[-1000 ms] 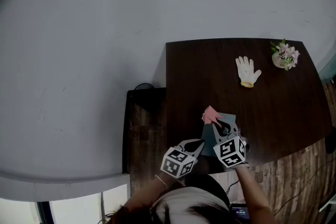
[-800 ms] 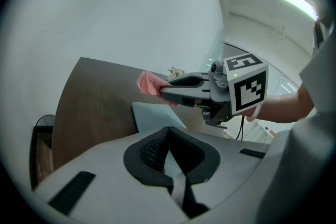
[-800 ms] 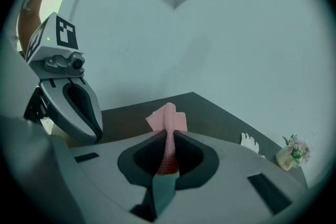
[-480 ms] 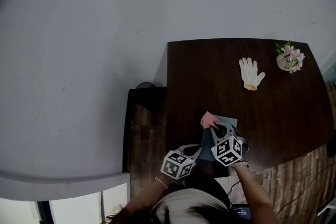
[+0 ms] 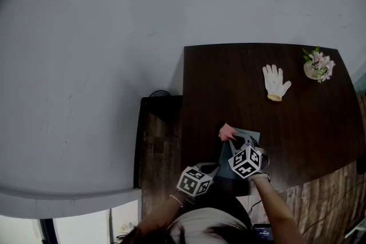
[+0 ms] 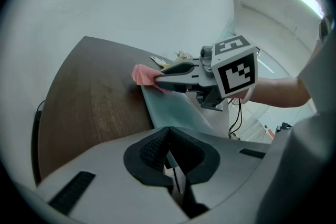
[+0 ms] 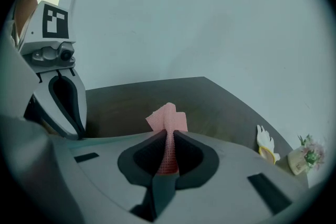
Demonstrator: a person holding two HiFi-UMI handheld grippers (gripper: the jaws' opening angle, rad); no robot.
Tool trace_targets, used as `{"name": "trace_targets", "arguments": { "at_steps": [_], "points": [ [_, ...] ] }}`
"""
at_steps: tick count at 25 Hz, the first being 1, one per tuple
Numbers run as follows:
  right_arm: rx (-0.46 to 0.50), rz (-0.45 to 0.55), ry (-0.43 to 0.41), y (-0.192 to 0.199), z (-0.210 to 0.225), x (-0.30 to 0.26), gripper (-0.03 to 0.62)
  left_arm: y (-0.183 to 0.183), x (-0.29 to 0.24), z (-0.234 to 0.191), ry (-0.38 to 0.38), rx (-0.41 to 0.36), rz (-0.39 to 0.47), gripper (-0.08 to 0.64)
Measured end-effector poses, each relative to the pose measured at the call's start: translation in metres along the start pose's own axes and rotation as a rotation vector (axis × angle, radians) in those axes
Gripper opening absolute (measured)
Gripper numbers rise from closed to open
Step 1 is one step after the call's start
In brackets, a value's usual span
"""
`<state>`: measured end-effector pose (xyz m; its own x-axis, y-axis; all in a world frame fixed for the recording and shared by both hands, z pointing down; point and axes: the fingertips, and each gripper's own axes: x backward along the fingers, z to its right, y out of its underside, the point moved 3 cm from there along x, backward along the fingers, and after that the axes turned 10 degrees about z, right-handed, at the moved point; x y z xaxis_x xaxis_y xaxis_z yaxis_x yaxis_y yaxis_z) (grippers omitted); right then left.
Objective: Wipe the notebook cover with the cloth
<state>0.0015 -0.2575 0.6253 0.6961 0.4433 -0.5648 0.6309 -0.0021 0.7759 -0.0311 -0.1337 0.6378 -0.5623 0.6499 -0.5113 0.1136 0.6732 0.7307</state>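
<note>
Your right gripper [image 7: 167,139] is clamped on the pink cloth [image 7: 168,115]. The cloth lies at the far left corner of the notebook [image 6: 176,113], partly over its edge. Your left gripper [image 6: 169,155] is closed, it seems on the notebook's near edge, which should stop it from sliding. Press the cloth flat on the cover and draw it toward the notebook's near side in overlapping strokes. Do not let the jaw tips scrape the cover.

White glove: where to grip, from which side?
Take the white glove by its yellow-edged cuff, coming from the person's side of the table. It lies flat, fingers pointing away, so the cuff is the nearest, likely bulkiest edge for the jaws.
</note>
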Motion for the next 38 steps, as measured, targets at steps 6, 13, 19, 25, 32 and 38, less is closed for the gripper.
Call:
{"name": "trace_targets", "arguments": {
  "at_steps": [6, 13, 19, 25, 32, 38],
  "points": [
    [-0.014, -0.035, 0.0, 0.008, 0.0, -0.011, 0.041, 0.004, -0.003, -0.001, 0.009, -0.002, -0.042, 0.018],
    [-0.067, -0.042, 0.021, 0.013, 0.003, -0.011, 0.041, 0.004, -0.006, -0.004, 0.017, 0.024, -0.081, 0.018],
    [-0.096, -0.051, 0.044, 0.018, 0.007, -0.008, 0.041, 0.005, -0.007, -0.004, 0.012, 0.017, -0.086, 0.018],
    [-0.123, -0.069, 0.08, 0.027, 0.014, 0.0, 0.041, 0.005, -0.007, -0.006, 0.018, 0.026, -0.091, 0.018],
    [-0.159, -0.079, 0.128, 0.04, 0.022, 0.013, 0.041, 0.005, -0.006, -0.005, 0.0, 0.001, -0.078, 0.018],
    [-0.206, -0.097, 0.175, 0.055, 0.03, 0.028, 0.041, 0.006, -0.006, -0.005, 0.0, 0.001, -0.079, 0.018]
  ]
}}
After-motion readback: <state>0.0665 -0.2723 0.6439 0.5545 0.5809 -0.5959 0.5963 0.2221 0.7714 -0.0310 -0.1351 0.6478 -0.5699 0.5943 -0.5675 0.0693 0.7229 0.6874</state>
